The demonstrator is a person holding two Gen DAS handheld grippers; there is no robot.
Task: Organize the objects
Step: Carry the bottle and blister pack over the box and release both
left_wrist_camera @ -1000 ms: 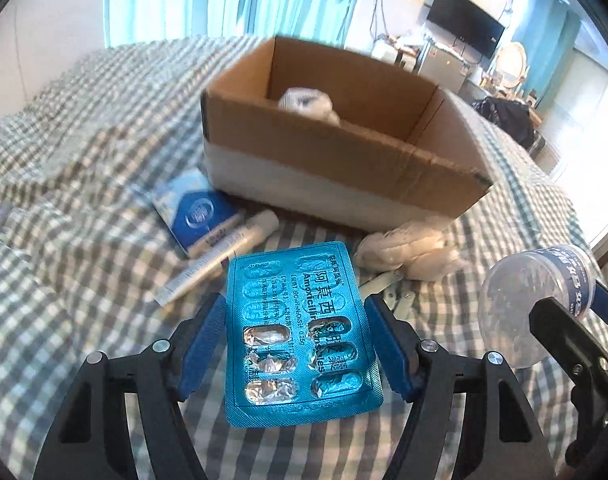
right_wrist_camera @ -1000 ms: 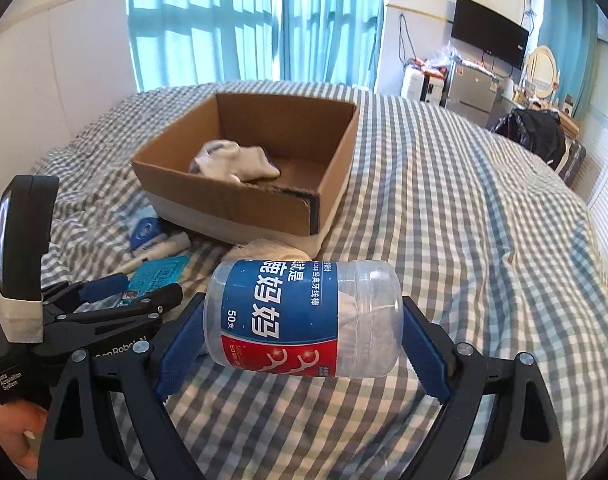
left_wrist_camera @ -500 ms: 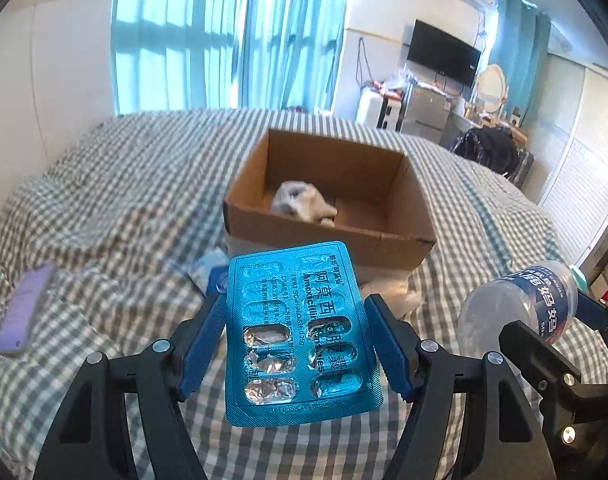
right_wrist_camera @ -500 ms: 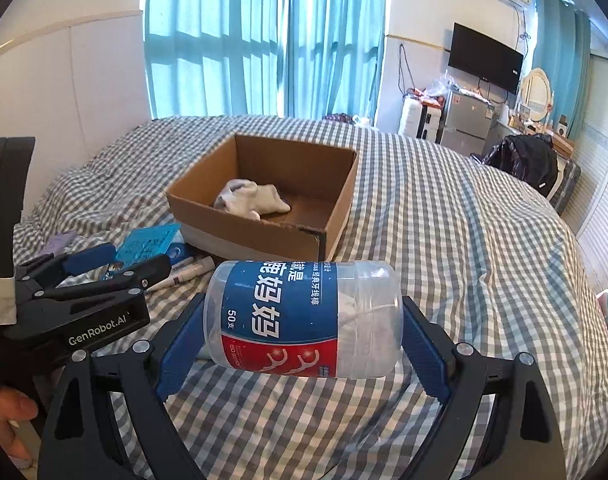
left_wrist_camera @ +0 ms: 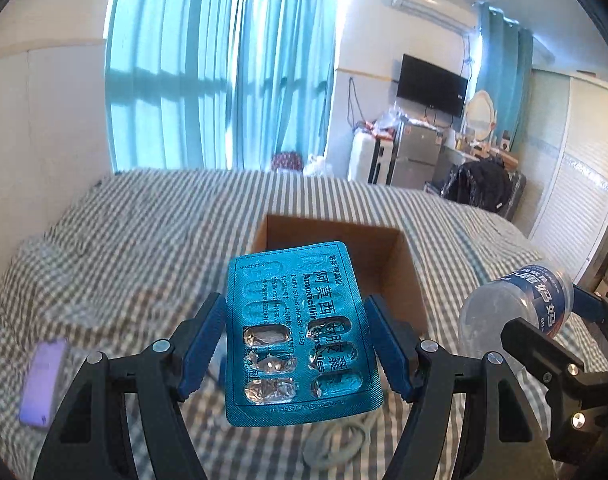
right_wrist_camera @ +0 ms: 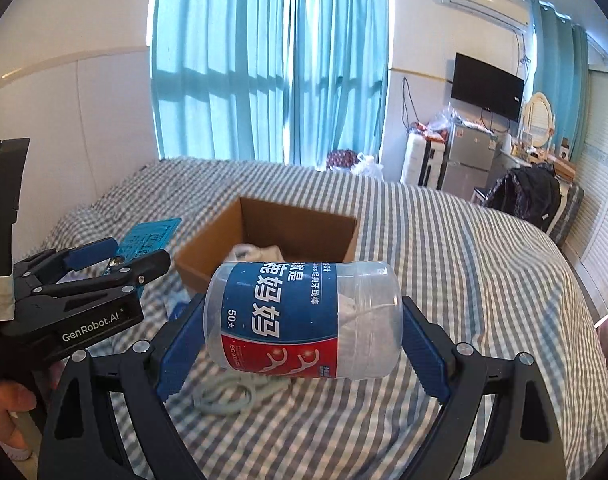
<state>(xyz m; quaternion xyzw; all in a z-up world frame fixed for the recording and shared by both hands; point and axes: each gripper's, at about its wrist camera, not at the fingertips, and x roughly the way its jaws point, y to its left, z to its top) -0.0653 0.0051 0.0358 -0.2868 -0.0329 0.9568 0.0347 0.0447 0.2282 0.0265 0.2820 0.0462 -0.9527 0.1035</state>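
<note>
Left wrist view: a checked bed (left_wrist_camera: 115, 248) fills the room before blue curtains (left_wrist_camera: 223, 64). The left gripper (left_wrist_camera: 297, 340) clamps a blister pack (left_wrist_camera: 295, 336), which hides the near part of the box (left_wrist_camera: 392, 256). A purple object (left_wrist_camera: 43, 384) is blurred.

Right wrist view: the right gripper (right_wrist_camera: 304, 320) grips a floss jar (right_wrist_camera: 304, 316) by its ends, above the bed. A white cloth (right_wrist_camera: 259, 252) lies in the box, partly covered.

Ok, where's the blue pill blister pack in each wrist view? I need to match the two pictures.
Left wrist: blister pack at centre, clamped between the left gripper fingers.
Right wrist: the pack at left, seen edge-on, sticking out past the left gripper.
Shared landmark: the cardboard box on the checked bed, beyond both grippers.
</note>
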